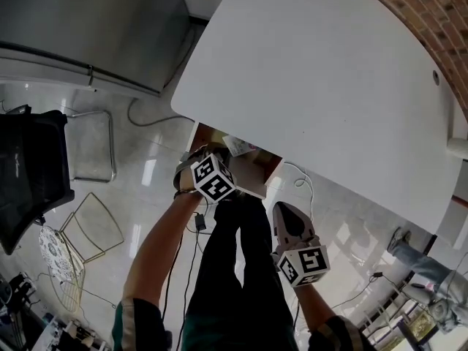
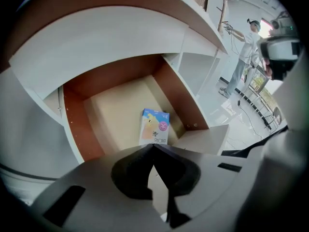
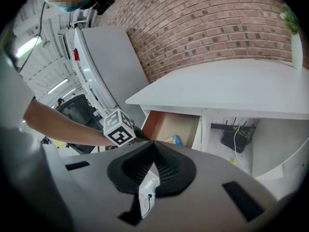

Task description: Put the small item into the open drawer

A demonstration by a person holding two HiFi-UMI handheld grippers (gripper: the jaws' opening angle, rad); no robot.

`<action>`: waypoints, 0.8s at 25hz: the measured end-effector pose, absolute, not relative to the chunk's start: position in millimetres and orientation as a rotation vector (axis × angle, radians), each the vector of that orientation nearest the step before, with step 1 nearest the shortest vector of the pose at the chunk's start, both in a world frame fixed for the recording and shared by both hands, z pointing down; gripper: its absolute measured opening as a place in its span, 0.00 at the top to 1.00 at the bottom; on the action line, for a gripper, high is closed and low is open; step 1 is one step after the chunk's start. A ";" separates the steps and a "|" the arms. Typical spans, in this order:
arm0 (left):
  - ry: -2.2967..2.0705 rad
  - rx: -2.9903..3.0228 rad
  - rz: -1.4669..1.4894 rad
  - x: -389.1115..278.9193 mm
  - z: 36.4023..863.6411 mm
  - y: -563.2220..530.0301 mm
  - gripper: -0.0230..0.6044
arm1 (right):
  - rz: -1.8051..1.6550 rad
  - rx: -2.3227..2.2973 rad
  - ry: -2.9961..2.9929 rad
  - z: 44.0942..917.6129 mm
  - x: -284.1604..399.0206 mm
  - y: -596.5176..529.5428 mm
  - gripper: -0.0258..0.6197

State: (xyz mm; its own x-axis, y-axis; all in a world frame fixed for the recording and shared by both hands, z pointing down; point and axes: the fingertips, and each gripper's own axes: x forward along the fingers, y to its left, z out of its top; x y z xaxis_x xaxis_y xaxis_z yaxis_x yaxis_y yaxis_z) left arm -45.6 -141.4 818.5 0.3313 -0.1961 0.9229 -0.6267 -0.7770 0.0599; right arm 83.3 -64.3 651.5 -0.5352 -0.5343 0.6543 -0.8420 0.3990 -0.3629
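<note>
The left claw (image 2: 153, 145) is held closed on nothing. Past its tips the small packet (image 2: 155, 126) is seen lying flat in the open drawer (image 2: 116, 115), near the front. It is judged light, thin and perhaps slick, best pinched across its narrow edges. The right claw (image 3: 154, 144) is also closed and empty.

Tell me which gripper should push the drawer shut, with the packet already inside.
Left. The left gripper, jaws together and empty, hangs directly over the open drawer holding the packet; the right gripper, also shut, sits farther back from it.
</note>
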 end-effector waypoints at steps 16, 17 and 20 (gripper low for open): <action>-0.830 2.163 1.125 -15.0 691.1 -100.5 0.94 | 0.812 1.214 -2.223 574.7 91.8 -113.1 0.92; -0.842 2.170 1.105 -14.6 679.2 -102.3 0.94 | 0.804 1.222 -2.234 566.4 90.8 -118.5 0.92; -0.885 2.207 1.040 -10.7 638.4 -104.9 0.94 | 0.790 1.249 -2.263 540.5 89.6 -126.7 0.92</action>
